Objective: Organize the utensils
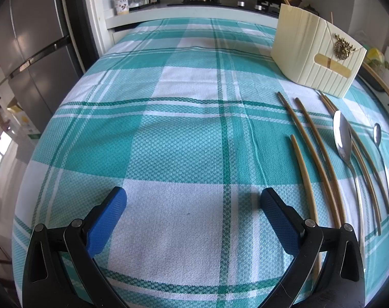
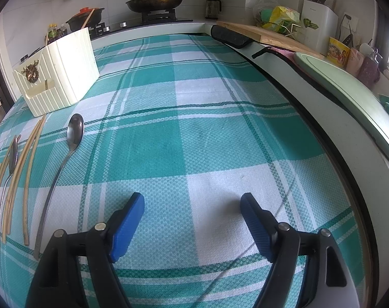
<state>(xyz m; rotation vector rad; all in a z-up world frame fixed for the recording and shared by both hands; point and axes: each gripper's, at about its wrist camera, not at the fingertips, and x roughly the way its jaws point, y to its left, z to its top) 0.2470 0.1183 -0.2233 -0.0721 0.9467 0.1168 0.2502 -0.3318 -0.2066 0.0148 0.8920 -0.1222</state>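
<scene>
Utensils lying apart from both sets of fingers, on the checked desk.
Chopsticks [image 1: 315, 154] and spoons [image 1: 344, 141] right of left gripper [image 1: 193, 206], left of right gripper [image 2: 192, 210]; fingers wide open, empty, angled downward.

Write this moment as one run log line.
left gripper open, empty | right gripper open, empty | spoons, chopsticks on cloth | holder upright

Home kitchen: stove [image 2: 158, 15], pans [image 2: 154, 1]

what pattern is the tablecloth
Teal and white plaid tablecloth, clearest in the right wrist view.
</scene>
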